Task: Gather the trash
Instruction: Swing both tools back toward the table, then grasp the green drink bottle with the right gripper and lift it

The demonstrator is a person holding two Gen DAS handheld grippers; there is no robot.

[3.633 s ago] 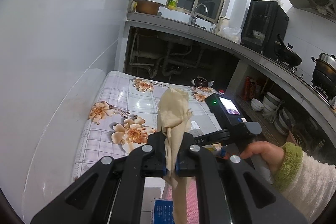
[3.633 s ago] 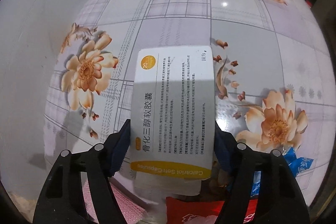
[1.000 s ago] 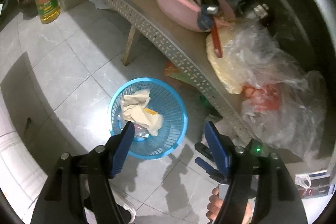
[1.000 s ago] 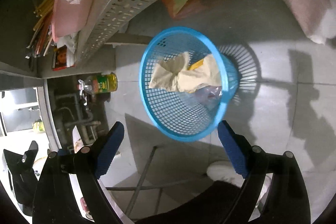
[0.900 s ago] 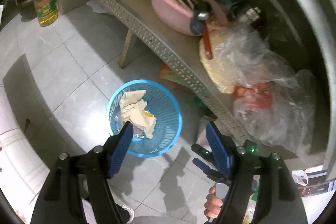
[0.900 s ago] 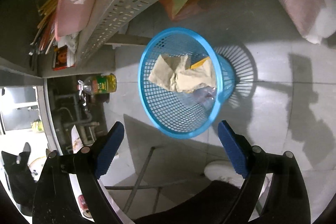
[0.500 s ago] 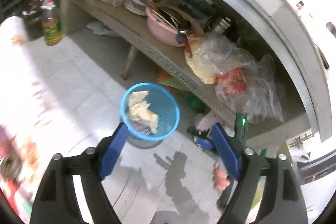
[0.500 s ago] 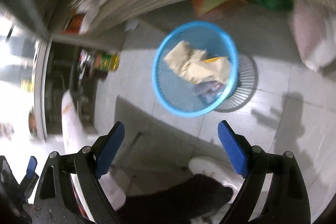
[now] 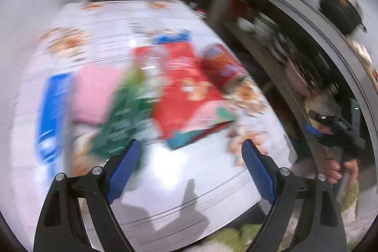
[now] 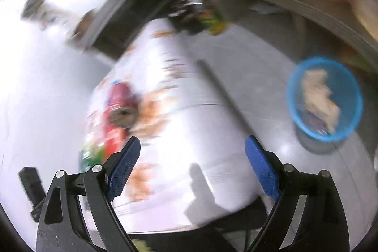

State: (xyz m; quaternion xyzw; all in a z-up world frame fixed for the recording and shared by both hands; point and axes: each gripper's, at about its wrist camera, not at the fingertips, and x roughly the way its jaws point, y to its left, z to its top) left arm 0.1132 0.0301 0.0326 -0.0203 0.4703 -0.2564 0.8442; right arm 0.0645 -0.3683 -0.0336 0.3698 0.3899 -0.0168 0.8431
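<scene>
Everything is motion-blurred. My left gripper point(image 9: 190, 145) hangs over the floral table point(image 9: 179, 181); its jaws are opening, with nothing between them. Ahead of it lie a red packet point(image 9: 179, 86), a green packet point(image 9: 125, 110), a pink sheet point(image 9: 94, 91), a blue box point(image 9: 52, 115) and a red can point(image 9: 222, 65). My right gripper point(image 10: 191, 145) is open and holds nothing above the table's corner point(image 10: 189, 129). The blue basket point(image 10: 289, 91) stands on the floor to the right, with beige paper point(image 10: 319, 96) inside. The red can point(image 10: 120, 96) lies left of the right gripper.
A hand holds the right gripper point(image 9: 335, 131) at the table's right side. A grey counter point(image 9: 283, 4) with pots and a shelf of dishes point(image 9: 271, 39) runs behind. Grey tiled floor point(image 10: 259, 67) separates table and basket.
The beige paper and white box once held in the grippers are gone from them. Both views have swung up from the basket on the floor to the table; the left jaws stand wider.
</scene>
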